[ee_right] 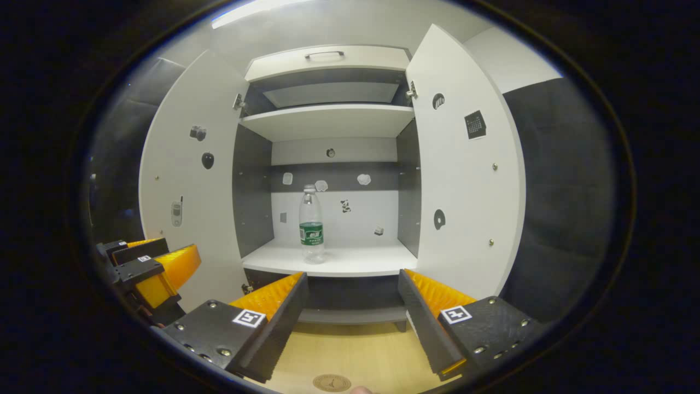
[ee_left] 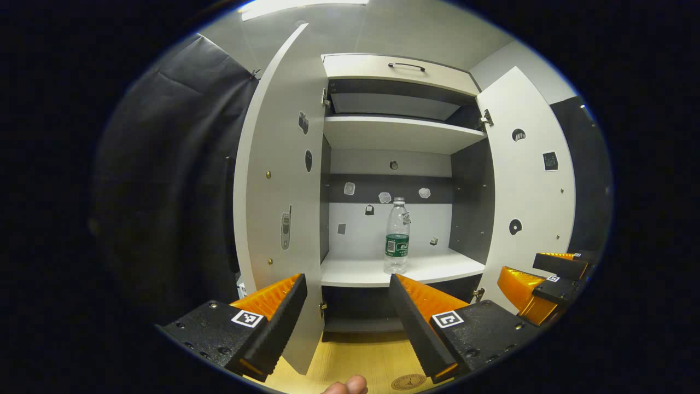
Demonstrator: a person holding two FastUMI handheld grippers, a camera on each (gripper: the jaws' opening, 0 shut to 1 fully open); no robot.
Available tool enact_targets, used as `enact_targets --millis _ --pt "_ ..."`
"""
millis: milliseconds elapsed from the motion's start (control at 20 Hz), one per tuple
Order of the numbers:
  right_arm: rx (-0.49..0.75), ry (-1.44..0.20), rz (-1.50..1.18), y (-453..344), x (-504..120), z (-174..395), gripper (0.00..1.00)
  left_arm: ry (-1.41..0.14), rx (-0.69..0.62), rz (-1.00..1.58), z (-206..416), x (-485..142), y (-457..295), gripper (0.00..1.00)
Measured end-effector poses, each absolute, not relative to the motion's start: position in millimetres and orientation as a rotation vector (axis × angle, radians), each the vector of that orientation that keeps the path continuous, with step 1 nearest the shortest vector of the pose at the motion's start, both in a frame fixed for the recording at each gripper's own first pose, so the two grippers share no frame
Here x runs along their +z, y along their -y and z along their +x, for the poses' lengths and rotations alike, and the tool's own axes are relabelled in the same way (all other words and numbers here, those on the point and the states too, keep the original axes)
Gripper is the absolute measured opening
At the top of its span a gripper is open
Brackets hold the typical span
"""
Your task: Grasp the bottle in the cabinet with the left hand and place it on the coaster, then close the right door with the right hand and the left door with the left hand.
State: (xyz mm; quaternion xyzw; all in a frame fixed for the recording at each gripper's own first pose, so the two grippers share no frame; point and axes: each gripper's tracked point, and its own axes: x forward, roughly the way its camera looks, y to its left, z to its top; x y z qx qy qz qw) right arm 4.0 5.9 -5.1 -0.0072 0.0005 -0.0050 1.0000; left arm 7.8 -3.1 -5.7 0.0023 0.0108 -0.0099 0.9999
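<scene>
Your left gripper [ee_left: 348, 306], jaws wide open like the right gripper's [ee_right: 353, 306], faces the upright water bottle [ee_left: 396, 236], which stands ahead, slightly right of centre, on the cabinet shelf [ee_left: 355, 272].

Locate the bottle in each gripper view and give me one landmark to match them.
Left gripper view: the bottle stands upright on the lower shelf, right of centre, above the left gripper.
Right gripper view: the bottle stands on the same shelf, left of centre.
Shared landmark: the round coaster on the wooden surface at the bottom.
</scene>
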Motion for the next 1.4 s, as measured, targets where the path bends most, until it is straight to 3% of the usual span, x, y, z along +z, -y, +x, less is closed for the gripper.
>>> enact_targets --millis 550,1150,1400 --pt "-0.022 0.0 -0.001 1 -1 16 1.0 -0.041 -0.041 0.022 29 -15 13 0.96" --pt "-0.084 -0.032 -0.039 29 -5 24 1.0 -0.04 -0.148 0.029 162 -26 82 0.99" --pt "-0.116 -0.055 -0.052 44 -8 30 0.97 -0.039 -0.173 0.029 217 -28 103 0.96"
